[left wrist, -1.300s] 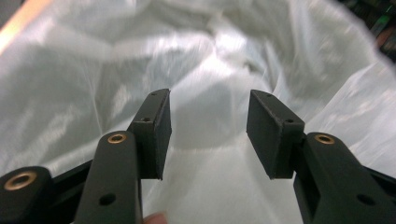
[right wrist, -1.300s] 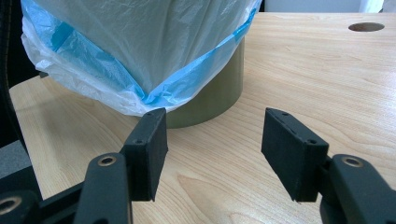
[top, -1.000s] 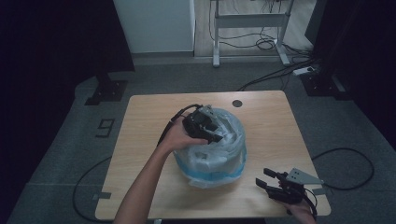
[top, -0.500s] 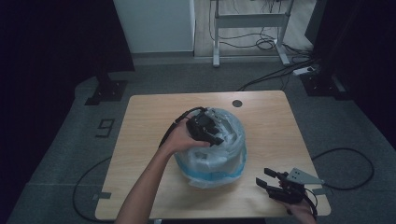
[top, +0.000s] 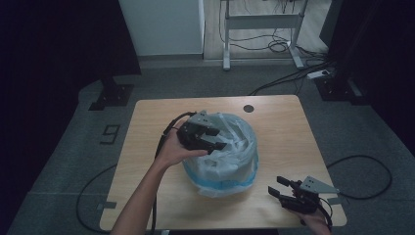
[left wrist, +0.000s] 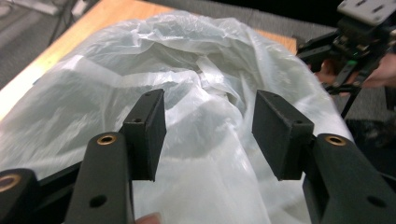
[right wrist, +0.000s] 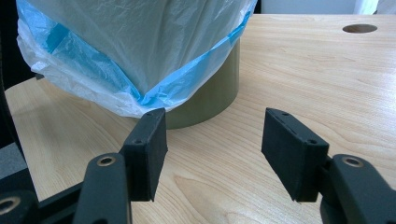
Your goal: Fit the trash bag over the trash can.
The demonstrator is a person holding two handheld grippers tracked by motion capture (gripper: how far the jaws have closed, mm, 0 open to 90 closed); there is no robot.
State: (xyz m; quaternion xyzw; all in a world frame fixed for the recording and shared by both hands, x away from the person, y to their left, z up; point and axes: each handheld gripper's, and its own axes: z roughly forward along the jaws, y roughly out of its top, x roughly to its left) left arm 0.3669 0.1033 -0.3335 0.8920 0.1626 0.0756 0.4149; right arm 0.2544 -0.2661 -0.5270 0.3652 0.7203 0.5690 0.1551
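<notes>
Lining: left gripper (top: 211,140) over bin liner (top: 230,147), jaws just opening, film unclamped.
Bin (right wrist: 210,95): supports liner.
Right gripper (top: 281,190): apart, waiting near-right.

Clear blue-edged bag (top: 230,156), olive bin (right wrist: 210,98)

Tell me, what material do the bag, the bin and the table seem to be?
Bag: thin translucent plastic film, crinkled and glossy, blue-edged.
Bin: olive, smooth, matte; probably plastic, possibly painted metal.
Table: pale wood grain, likely laminate.
</notes>
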